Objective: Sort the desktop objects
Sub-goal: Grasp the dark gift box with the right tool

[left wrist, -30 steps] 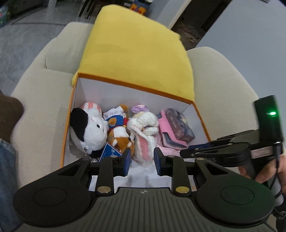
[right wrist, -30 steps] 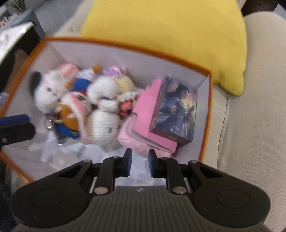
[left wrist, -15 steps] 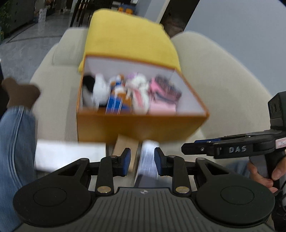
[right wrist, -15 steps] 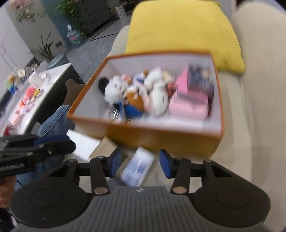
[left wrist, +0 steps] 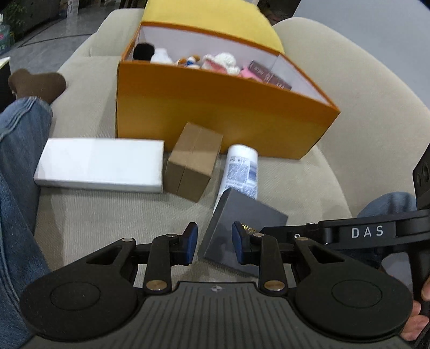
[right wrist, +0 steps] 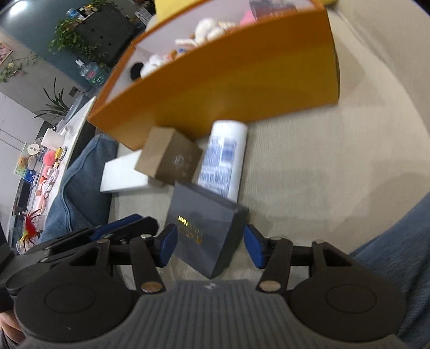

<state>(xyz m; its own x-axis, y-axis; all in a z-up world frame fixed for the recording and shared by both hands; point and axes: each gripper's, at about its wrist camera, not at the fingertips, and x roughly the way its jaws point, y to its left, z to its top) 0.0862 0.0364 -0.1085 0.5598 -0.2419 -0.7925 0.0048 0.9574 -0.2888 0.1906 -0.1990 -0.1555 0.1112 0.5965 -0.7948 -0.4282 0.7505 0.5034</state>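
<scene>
An orange box (left wrist: 215,112) on a beige sofa holds plush toys, a pink item and a dark card box. In front of it lie a white flat box (left wrist: 99,165), a brown cardboard box (left wrist: 192,161), a white tube (left wrist: 242,171) and a dark grey box (left wrist: 242,228). My left gripper (left wrist: 214,243) is open and empty above the sofa near the grey box's left corner. My right gripper (right wrist: 211,245) is open wide, with its fingers on either side of the dark grey box (right wrist: 204,228) and not touching it.
A yellow cushion (left wrist: 209,21) leans behind the orange box. A person's jeans leg (left wrist: 16,161) lies along the left of the sofa seat (left wrist: 295,188). A cluttered white table (right wrist: 53,161) stands at the far left in the right wrist view.
Both grippers have pulled back and down from above the orange box to the sofa seat in front of it. The right gripper has opened wider and now straddles the dark grey box.
</scene>
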